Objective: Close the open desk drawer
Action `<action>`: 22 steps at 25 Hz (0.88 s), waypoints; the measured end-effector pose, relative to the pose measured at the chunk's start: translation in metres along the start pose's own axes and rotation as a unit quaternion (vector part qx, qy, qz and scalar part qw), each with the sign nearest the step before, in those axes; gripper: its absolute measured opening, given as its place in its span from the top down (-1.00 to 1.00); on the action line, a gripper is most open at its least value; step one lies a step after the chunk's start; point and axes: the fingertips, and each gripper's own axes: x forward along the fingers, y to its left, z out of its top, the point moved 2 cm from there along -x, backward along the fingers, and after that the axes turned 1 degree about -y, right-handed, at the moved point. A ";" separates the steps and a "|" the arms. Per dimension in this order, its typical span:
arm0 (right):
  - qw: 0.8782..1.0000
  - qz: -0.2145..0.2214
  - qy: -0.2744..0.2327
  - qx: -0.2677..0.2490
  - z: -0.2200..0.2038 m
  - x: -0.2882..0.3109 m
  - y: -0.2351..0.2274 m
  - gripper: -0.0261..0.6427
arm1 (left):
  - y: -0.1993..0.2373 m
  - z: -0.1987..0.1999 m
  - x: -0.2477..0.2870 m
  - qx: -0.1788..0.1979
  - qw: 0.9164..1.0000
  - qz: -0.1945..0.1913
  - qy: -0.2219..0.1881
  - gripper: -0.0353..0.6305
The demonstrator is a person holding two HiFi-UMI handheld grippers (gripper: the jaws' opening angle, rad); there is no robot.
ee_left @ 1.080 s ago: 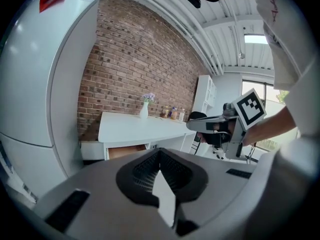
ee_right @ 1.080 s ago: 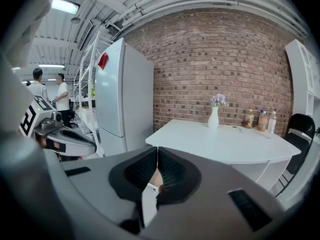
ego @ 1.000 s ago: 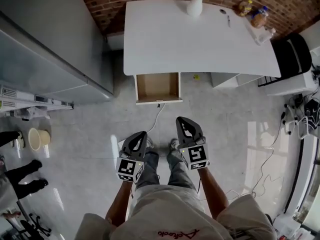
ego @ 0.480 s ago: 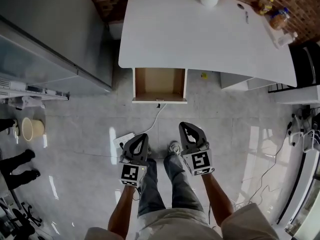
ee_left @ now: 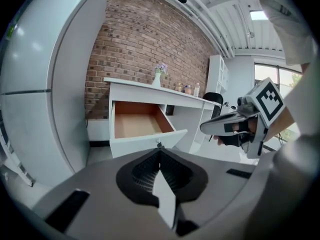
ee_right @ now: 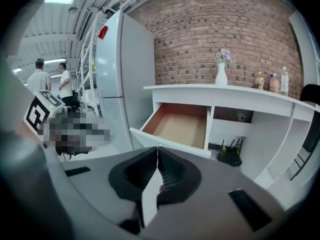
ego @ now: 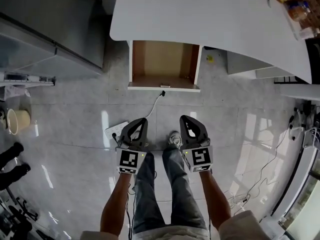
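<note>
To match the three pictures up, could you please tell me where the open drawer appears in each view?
Head view: drawer at top centre, pulled out from under the desk edge.
Left gripper view: drawer left of centre, at mid height.
Right gripper view: drawer slightly right of centre, at mid height.
Shared landmark: the white desk directly over the drawer.

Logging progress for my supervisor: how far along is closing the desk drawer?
Nothing done yet: the drawer stands pulled out, empty. In hand: left claw and right claw both shut, empty, facing it, short of its front. Left: reach the front and push it in.
</note>
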 end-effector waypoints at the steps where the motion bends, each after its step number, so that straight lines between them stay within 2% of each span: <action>1: 1.000 0.000 0.002 0.004 -0.007 0.007 -0.002 0.87 | 0.004 -0.006 0.009 -0.003 1.000 -0.001 0.001 0.86; 5: 0.998 0.001 0.016 0.053 -0.045 0.029 -0.007 0.87 | 0.013 -0.033 0.038 -0.015 1.000 0.002 0.013 0.86; 9: 0.991 -0.002 0.026 0.134 -0.073 0.049 -0.017 0.87 | 0.023 -0.056 0.061 -0.025 0.999 0.008 0.031 0.86; 12: 0.977 0.015 0.019 0.210 -0.086 0.065 -0.025 0.87 | 0.036 -0.069 0.076 -0.083 0.996 0.012 0.027 0.86; 15: 0.959 0.059 0.012 0.279 -0.094 0.086 -0.031 0.86 | 0.047 -0.081 0.094 -0.149 0.989 0.001 0.024 0.86; 16: 0.954 0.073 0.015 0.292 -0.095 0.094 -0.032 0.82 | 0.048 -0.085 0.100 -0.156 0.987 -0.006 0.029 0.81; 17: 0.951 0.086 0.020 0.297 -0.096 0.102 -0.033 0.59 | 0.049 -0.088 0.106 -0.157 0.987 -0.015 0.037 0.70; 18: 0.950 0.095 0.026 0.296 -0.096 0.110 -0.034 0.46 | 0.049 -0.092 0.112 -0.157 0.986 -0.026 0.047 0.59; 20: 0.949 0.104 0.033 0.297 -0.096 0.124 -0.039 0.40 | 0.049 -0.095 0.126 -0.161 0.984 -0.047 0.065 0.46; 22: 0.941 0.111 0.025 0.318 -0.093 0.135 -0.048 0.40 | 0.051 -0.094 0.138 -0.182 0.979 -0.064 0.066 0.43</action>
